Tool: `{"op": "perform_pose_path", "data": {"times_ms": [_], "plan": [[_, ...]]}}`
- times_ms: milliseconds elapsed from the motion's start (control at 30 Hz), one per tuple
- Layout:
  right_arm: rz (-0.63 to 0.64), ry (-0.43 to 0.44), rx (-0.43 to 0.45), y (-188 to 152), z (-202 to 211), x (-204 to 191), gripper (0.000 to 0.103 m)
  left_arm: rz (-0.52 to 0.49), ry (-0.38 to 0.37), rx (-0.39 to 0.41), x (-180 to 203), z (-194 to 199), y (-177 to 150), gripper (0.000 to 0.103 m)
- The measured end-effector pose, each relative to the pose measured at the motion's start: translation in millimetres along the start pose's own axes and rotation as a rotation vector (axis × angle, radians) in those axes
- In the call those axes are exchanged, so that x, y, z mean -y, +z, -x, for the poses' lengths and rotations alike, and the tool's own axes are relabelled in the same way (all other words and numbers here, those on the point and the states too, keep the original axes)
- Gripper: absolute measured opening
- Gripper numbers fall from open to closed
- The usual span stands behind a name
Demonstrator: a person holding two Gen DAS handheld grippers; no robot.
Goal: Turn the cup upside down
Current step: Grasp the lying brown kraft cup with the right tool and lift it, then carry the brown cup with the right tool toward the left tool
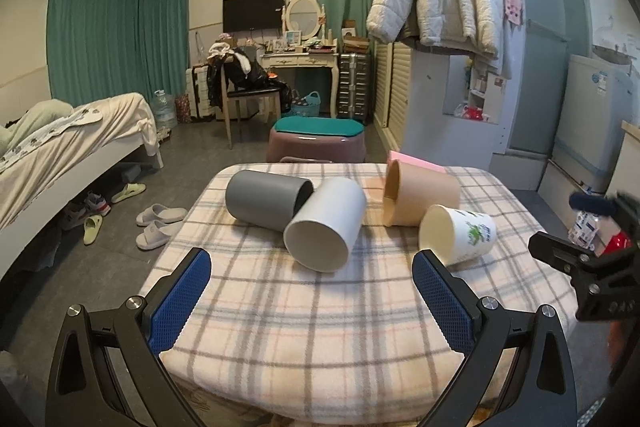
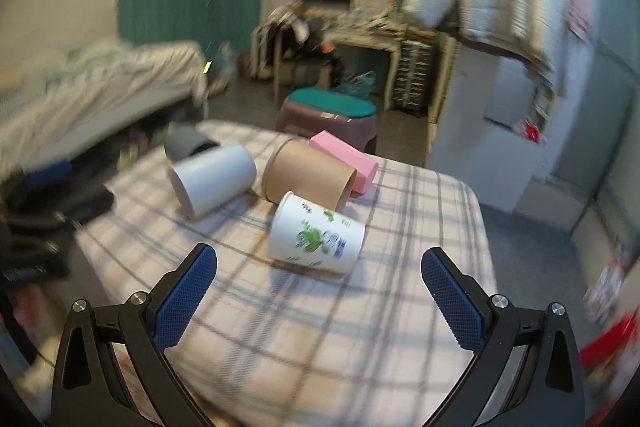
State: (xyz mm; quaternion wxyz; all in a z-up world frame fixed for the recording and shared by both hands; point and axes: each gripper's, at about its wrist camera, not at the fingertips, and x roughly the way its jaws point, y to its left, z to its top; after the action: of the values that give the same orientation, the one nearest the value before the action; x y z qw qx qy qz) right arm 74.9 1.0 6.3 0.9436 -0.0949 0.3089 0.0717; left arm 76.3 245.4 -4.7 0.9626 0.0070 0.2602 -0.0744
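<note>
While both claws, left claw (image 1: 311, 277) and right claw (image 2: 319, 265), gape empty, the printed paper cup (image 2: 316, 235) lies sideways, probably awaiting grasping.

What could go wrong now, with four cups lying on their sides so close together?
1. The white cup touches the grey cup; gripping one may roll the other off the table.
2. The printed cup leans against the beige cup, so lifting it may disturb that one.
3. The soft plaid cloth may let an upturned cup tip.
</note>
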Motion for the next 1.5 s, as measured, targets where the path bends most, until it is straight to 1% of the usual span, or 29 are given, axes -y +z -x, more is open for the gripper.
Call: {"op": "perform_pose_path", "data": {"times_ms": [67,133,200,333,400,500,533,700,833,933,967,1067,1233,1400,1500], "plan": [[0.085,0.027,-0.051,17.0,-17.4,4.1,0.103,0.009,0.006,-0.018,-0.6,-8.9,6.2,0.103],[0.137,0.064,-0.086,33.2,-35.0,7.8,0.103,0.013,0.016,-0.030,-2.4,-17.3,10.5,0.103],[0.191,0.078,-0.122,50.1,-53.8,9.2,0.103,0.019,0.025,-0.040,-7.2,-26.8,13.2,0.103],[0.345,0.094,-0.212,75.4,-94.5,-2.2,0.103,0.025,0.040,-0.072,-16.6,-47.8,18.6,0.103],[0.420,0.110,-0.256,82.1,-115.3,-11.7,0.103,0.027,0.043,-0.093,-19.6,-60.2,21.5,0.103],[0.499,0.130,-0.325,87.5,-145.7,-21.6,0.102,0.035,0.044,-0.118,-28.2,-74.6,22.5,0.103],[0.527,0.124,-0.340,87.8,-155.1,-24.7,0.102,0.040,0.045,-0.125,-30.9,-78.5,22.2,0.103],[0.587,0.130,-0.401,91.9,-185.4,-31.9,0.101,0.050,0.033,-0.149,-39.1,-93.1,19.2,0.103],[0.628,0.147,-0.444,87.4,-199.6,-36.5,0.101,0.048,0.010,-0.167,-39.7,-102.0,16.2,0.103],[0.684,0.144,-0.478,80.3,-210.6,-43.1,0.094,0.035,0.012,-0.170,-40.7,-109.2,15.4,0.103],[0.685,0.143,-0.483,79.4,-212.8,-44.0,0.089,0.040,0.010,-0.171,-41.9,-109.7,15.1,0.103],[0.674,0.137,-0.480,81.2,-217.2,-46.0,0.088,0.057,0.005,-0.174,-45.1,-110.7,15.5,0.103],[0.589,0.128,-0.425,99.8,-203.3,-38.9,0.087,0.061,0.005,-0.154,-48.0,-103.6,18.5,0.103],[0.448,0.105,-0.387,123.9,-172.1,-27.4,0.087,0.072,-0.001,-0.120,-49.0,-88.1,21.5,0.103],[0.315,0.117,-0.364,137.1,-140.3,-16.7,0.087,0.083,-0.017,-0.098,-49.3,-75.9,23.3,0.103]]}}
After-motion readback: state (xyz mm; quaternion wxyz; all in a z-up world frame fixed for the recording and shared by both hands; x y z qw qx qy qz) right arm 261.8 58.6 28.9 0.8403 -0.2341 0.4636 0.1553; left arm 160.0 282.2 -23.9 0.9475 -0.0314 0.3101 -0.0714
